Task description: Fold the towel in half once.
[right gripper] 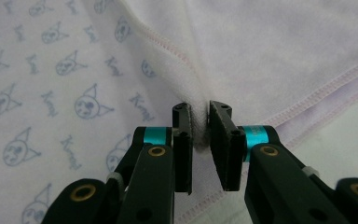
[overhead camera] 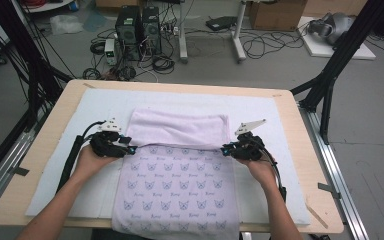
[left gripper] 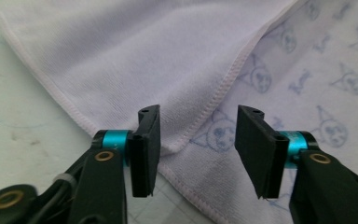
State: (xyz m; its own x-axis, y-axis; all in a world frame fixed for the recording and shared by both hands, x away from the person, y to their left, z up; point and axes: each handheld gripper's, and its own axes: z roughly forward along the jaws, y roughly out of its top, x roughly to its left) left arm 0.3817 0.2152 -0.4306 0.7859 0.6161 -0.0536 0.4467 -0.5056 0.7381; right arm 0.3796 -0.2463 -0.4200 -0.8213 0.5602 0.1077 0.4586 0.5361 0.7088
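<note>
From where I stand, the left hand-held gripper (overhead camera: 130,150) sits at the left edge of the towel (overhead camera: 180,185), right where the far part is folded back over the printed side. In the left gripper view (left gripper: 198,140) its jaws stand apart, with the folded corner lying between them and neither pad pressing on it. The towel lies flat in the middle of the bench (overhead camera: 300,150), on a pale mat (overhead camera: 55,170); its near end hangs over the bench edge and is cut off at the bottom of the high view. What lies under the folded-back flap is hidden. At the right edge, the right hand-held gripper (overhead camera: 226,149) is nearly shut, and in the right gripper view (right gripper: 199,140) a bunched ridge of cloth is pinched between its pads. How many layers it holds I cannot make out.
</note>
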